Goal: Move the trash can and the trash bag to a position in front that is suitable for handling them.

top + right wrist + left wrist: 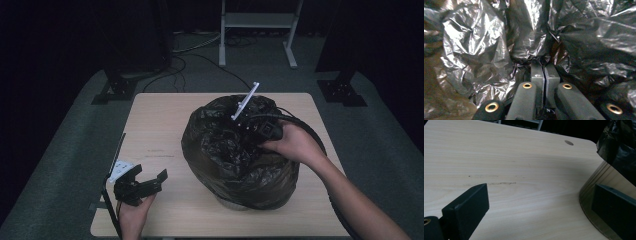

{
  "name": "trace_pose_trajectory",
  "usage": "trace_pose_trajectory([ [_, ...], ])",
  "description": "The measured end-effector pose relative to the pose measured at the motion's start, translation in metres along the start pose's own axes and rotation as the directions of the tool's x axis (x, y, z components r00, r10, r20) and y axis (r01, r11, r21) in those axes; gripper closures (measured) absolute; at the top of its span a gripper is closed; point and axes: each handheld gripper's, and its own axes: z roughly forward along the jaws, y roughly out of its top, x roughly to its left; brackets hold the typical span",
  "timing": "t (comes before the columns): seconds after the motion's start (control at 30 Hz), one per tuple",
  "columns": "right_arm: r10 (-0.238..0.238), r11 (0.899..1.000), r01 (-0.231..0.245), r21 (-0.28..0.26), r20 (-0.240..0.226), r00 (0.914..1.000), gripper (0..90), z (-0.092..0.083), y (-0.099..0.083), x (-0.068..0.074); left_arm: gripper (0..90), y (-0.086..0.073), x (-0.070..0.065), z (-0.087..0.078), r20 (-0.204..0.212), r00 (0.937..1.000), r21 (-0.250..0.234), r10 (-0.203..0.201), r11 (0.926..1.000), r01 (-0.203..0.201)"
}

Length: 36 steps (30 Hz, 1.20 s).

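Note:
A crumpled black plastic bag [235, 150] lines a round bin with a shiny wall [596, 182] in the middle of the table. My right gripper [248, 136] reaches into the bag's mouth from the right. Its jaws are shut, their tips [545, 67] buried in a bunched fold of the black film [486, 50]. My left gripper [149, 174] rests near the front left of the table, apart from the bag. Its jaws stand wide open [536, 202] with nothing between them, and one jaw sits close to the bin's wall.
The light wooden table [155, 130] has a small cable hole [569, 142] toward its far side. A white card [120, 170] lies by the left gripper. Behind the table stand a white metal frame [257, 30] and floor cables [200, 55].

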Motion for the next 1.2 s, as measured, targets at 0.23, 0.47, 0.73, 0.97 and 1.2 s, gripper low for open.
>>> trace_pose_trajectory([
  [0.23,-0.001,1.0,0.002,-0.025,0.02,0.9998,75.0,-0.009,-0.002,0.002,0.9,0.0,0.0,0.0,0.003,1.0,0.003,0.001,1.0,-0.001],
  [0.47,0.026,0.991,-0.026,-0.132,-0.001,0.9997,52.3,-0.041,-0.004,-0.001,0.9,0.0,0.0,0.0,0.005,1.0,0.001,0.002,1.0,-0.002],
  [0.73,0.011,0.965,-0.018,-0.262,-0.028,0.9995,47.3,-0.063,0.01,0.0,0.9,0.0,-0.001,0.0,0.01,0.9999,0.001,0.003,1.0,-0.003],
  [0.97,0.025,0.949,-0.018,-0.315,0.017,0.9995,67.7,-0.047,0.033,-0.006,0.9,0.001,-0.002,0.0,0.015,0.9999,0.001,0.003,1.0,-0.003],
  [1.2,0.039,0.982,-0.035,-0.183,0.02,0.999,88.9,-0.009,0.04,-0.018,0.9,0.001,0.0,-0.002,0.017,0.9999,-0.007,0.002,1.0,-0.002],
])
